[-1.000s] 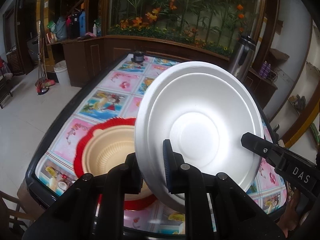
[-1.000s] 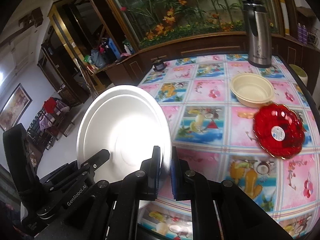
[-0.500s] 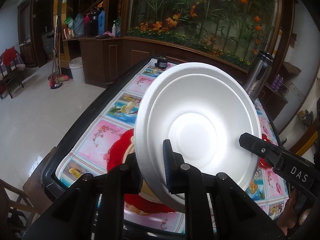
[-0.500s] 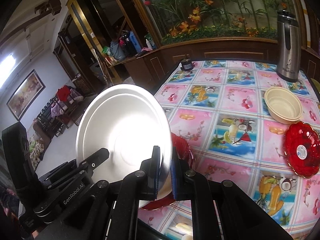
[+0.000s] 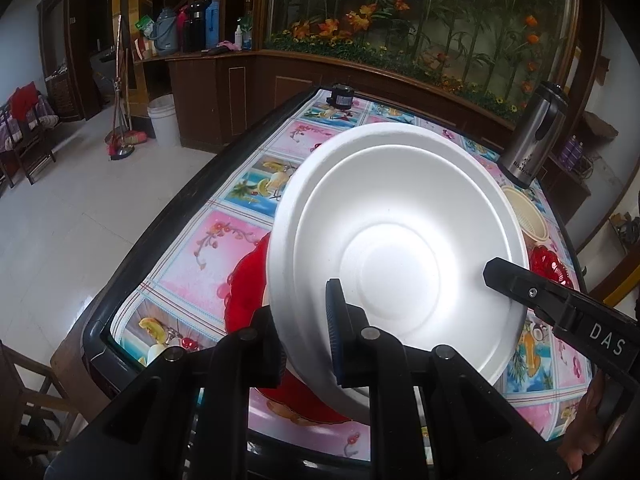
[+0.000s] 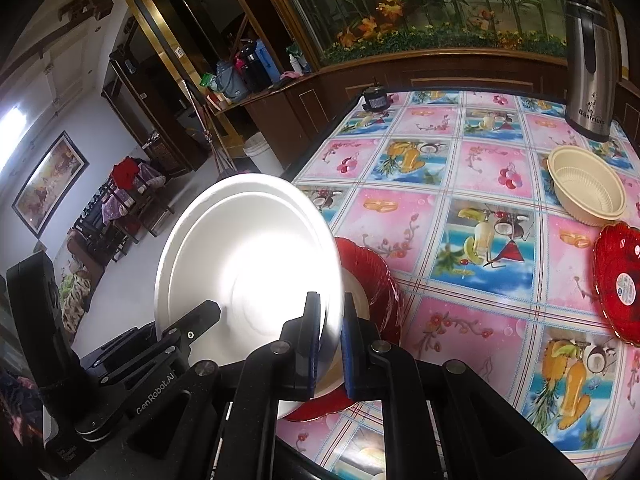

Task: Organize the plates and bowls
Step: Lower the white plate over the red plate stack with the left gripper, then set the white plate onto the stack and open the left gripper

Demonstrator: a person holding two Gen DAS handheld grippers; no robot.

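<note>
**White foam bowl held at its rim by both grippers above the near end of the table**

Left wrist view: the white bowl (image 5: 396, 256) is a smooth, matte, foam-like dish with a wide flat rim, a stepped inner wall and a raised round base ring. It is tilted steeply, with its hollow facing the camera. The left gripper (image 5: 304, 344) has its jaws clamped on the lower rim, one blue-padded finger inside the bowl and the other behind it. The right gripper (image 5: 560, 304) reaches in from the right edge of this view and meets the opposite rim.

Right wrist view: the right gripper (image 6: 331, 332) has its jaws closed on the bowl's (image 6: 248, 264) edge, a blue pad on either side. The left gripper (image 6: 168, 340) touches the rim at lower left.

The bowl is held over a red scalloped plate (image 6: 372, 276) lying on the table (image 6: 460, 168) near its front edge. A pale rim shows on that plate behind the bowl, probably a second dish, though most of it is hidden. Farther along the fruit-patterned tablecloth stand a cream ribbed bowl (image 6: 586, 190), a second red plate (image 6: 618, 286) just beside it, and a steel flask (image 6: 590, 64) near the far corner.
</note>
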